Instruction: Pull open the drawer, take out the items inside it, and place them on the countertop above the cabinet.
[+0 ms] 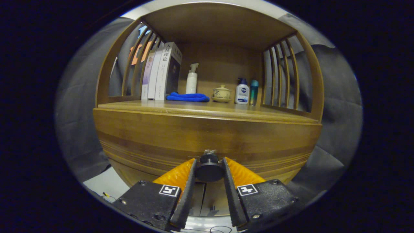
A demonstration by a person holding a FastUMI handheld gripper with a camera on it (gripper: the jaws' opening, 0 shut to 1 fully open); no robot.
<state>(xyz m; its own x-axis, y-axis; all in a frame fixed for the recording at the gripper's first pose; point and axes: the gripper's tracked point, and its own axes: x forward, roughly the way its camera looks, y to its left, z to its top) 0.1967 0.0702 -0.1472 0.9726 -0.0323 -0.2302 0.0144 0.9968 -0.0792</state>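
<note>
The gripper (209, 168) is clamped on the drawer's round black knob (209, 168), a finger pressed to either side of it. The knob sits at the middle of the drawer front (207, 139), a broad wooden panel that looks closed, flush under the countertop (207, 111).

On the counter, under a wooden roof with slatted sides, several things stand toward the back. Far left are three upright books (161, 72); their spines carry printed characters too small for me to read with confidence. Just right of them a blue cloth (188, 97) lies folded, with a white spray bottle (191, 79) behind it. Next comes a small lidded ceramic cup (222, 93) on a saucer, then a white pump bottle (242, 91) with a dark blue label, and a slim teal bottle (254, 91) touching or nearly touching its right side.
</note>
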